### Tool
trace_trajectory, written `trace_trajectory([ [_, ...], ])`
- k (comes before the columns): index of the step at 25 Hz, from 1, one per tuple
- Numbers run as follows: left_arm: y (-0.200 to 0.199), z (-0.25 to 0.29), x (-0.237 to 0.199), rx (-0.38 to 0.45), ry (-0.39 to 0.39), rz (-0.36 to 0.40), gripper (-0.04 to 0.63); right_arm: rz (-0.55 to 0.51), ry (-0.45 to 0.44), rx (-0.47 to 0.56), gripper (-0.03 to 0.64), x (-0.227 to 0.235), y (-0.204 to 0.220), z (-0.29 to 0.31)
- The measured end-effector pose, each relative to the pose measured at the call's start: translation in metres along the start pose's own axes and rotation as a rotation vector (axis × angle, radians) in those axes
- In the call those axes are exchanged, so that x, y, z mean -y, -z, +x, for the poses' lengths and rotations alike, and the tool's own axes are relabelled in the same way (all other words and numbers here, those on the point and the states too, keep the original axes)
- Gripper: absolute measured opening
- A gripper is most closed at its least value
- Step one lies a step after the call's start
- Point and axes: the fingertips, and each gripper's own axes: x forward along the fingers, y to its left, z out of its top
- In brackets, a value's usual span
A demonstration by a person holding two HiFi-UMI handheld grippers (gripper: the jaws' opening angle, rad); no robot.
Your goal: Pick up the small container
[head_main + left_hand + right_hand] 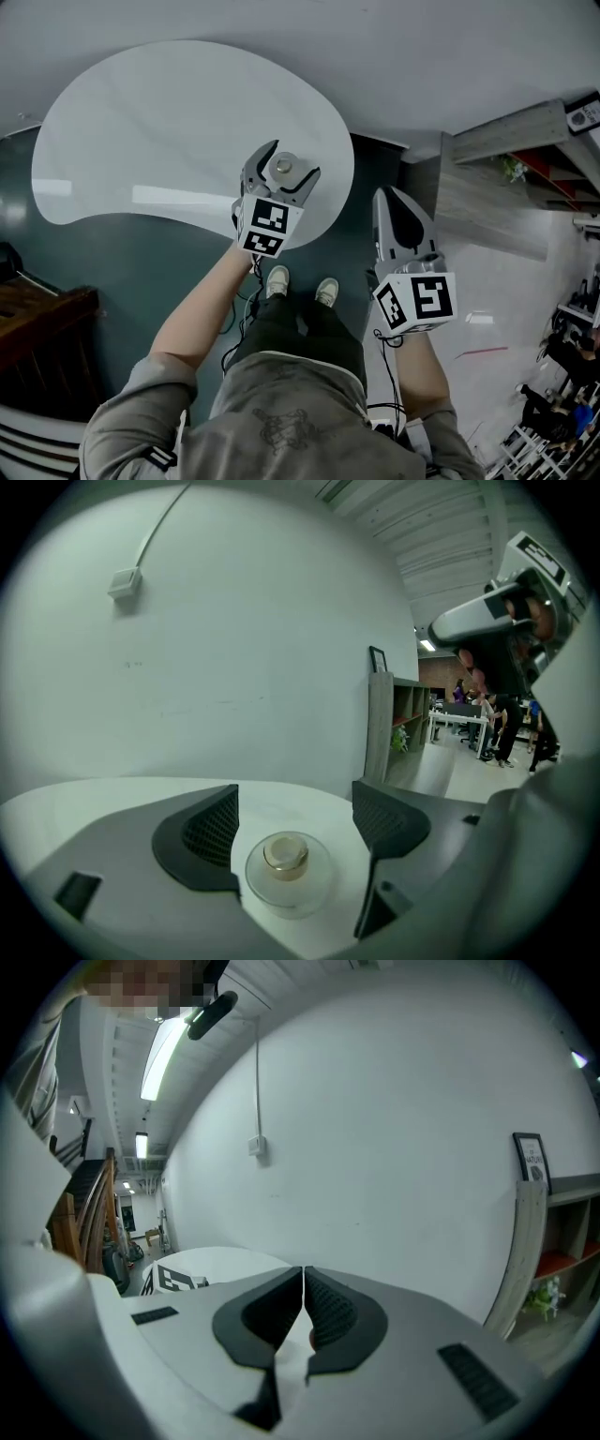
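The small container (283, 168) is a clear round jar with a pale lid; it stands near the right edge of the white rounded table (141, 122). My left gripper (291, 157) is open around it, one jaw on each side. In the left gripper view the small container (287, 866) sits between the dark pads (208, 836) with a thin gap on either side. My right gripper (386, 199) hangs off the table to the right, above the dark floor. Seen in the right gripper view, the right gripper (303, 1288) is shut, with nothing between its jaws.
A white wall (234, 649) rises behind the table. A grey shelf unit (511, 150) stands at the right, and dark wooden furniture (37, 323) at the left. The person's shoes (277, 279) are just below the table edge. People stand far off (497, 719).
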Motion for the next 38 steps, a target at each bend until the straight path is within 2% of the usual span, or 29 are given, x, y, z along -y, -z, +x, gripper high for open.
trace_trajectory([
  [4, 0.026, 0.014, -0.006, -0.016, -0.013, -0.033, 0.354, 0.011, -0.019, -0.024, 0.031, 0.001, 0.025, 0.011],
  [9, 0.047, 0.030, -0.009, -0.035, 0.011, -0.111, 0.357, 0.034, -0.006, -0.070, 0.031, 0.008, 0.051, 0.015],
  [19, 0.081, 0.042, -0.006, -0.123, 0.042, -0.119, 0.356, 0.042, 0.014, -0.110, 0.031, 0.013, 0.078, 0.010],
  [27, 0.082, 0.040, -0.010, -0.125, 0.018, -0.069, 0.351, 0.041, 0.034, -0.112, 0.031, 0.019, 0.084, 0.002],
  [31, 0.083, 0.042, -0.003, -0.131, 0.070, -0.042, 0.350, 0.040, 0.036, -0.114, 0.031, 0.022, 0.085, -0.002],
  [34, 0.080, 0.038, 0.000, -0.142, 0.102, -0.066, 0.348, 0.033, 0.042, -0.107, 0.031, 0.025, 0.079, -0.006],
  [38, 0.059, 0.027, -0.001, -0.123, 0.089, -0.084, 0.348, 0.018, 0.054, -0.089, 0.031, 0.029, 0.062, -0.014],
])
